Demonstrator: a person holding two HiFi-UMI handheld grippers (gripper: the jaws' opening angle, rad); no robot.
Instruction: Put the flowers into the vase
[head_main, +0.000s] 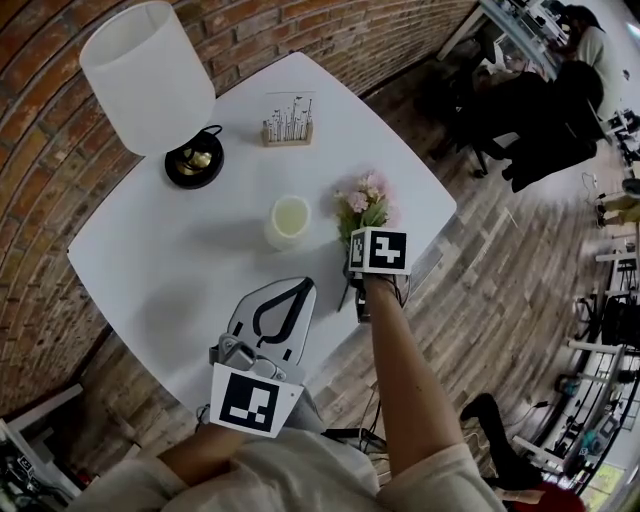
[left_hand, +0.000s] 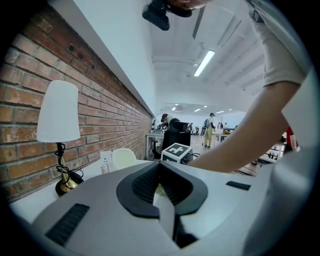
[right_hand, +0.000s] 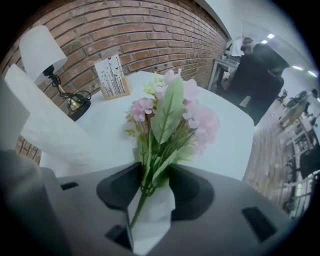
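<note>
In my right gripper (right_hand: 154, 172) the black ribbed pads close on the flowers (right_hand: 170, 112), touching the thin green stems and long flat leaves from both sides. Soft pink and cream fabric-looking blooms fan out past the tips. From the head view the bunch (head_main: 365, 203) sits low over the smooth white table (head_main: 150, 250), near its right edge. It is just to the right of the vase (head_main: 290, 222) and not in it. The vase is a short, pale, round cylinder with its mouth open upward. My left gripper (head_main: 305, 285) rests near the table's near edge, a little apart from the vase. Its curved pads meet at the tips with nothing between them, and they point towards the vase. Further back stand a lamp (head_main: 150, 75) with a white drum shade on a black and brass foot, and a printed card in a wooden stand (head_main: 288, 120). A rough red brick wall (head_main: 40, 150) curves behind the table. Wood planks cover the floor (head_main: 480, 300), and people sit at desks (head_main: 560, 90) beyond.
</note>
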